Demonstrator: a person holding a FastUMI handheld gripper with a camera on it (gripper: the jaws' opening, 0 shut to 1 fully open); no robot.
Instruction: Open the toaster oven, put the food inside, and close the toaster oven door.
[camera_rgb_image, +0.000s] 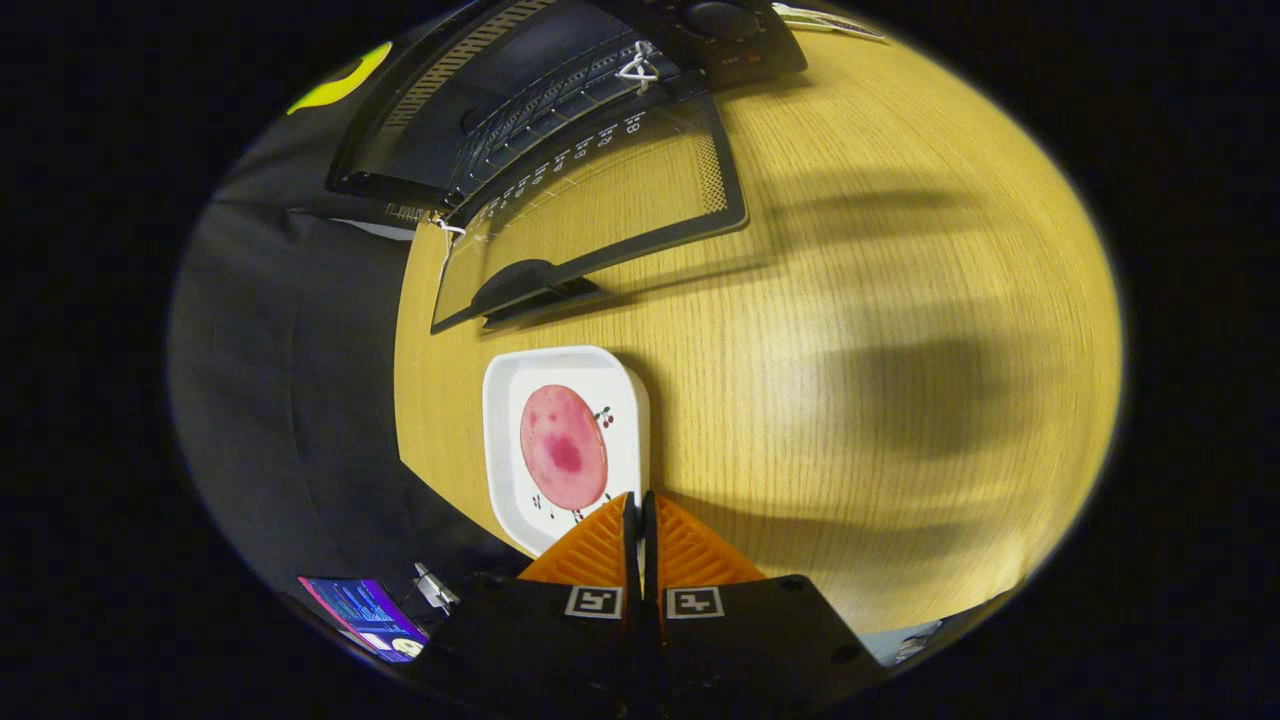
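A lit screen (365, 612) glows low to the left of the gripper (640, 505), off the table's edge, against the dark cloth of the booth. Just ahead of the orange fingers (595, 550) and slightly to their left, a white rounded-square plate (500, 440) sits on the wooden table (850, 300) carrying the food (563, 447), a round pink slice with a darker red centre; the plate's near corner lies under the left fingertip. The two fingers are pressed together with nothing between them, only a thin dark seam showing where they meet. Well beyond the plate, the toaster oven (500, 100) stands with its glass door (600, 215) swung down flat onto the table, handle toward the gripper, its wire rack visible inside. To the right, bare wood crossed by soft shadows
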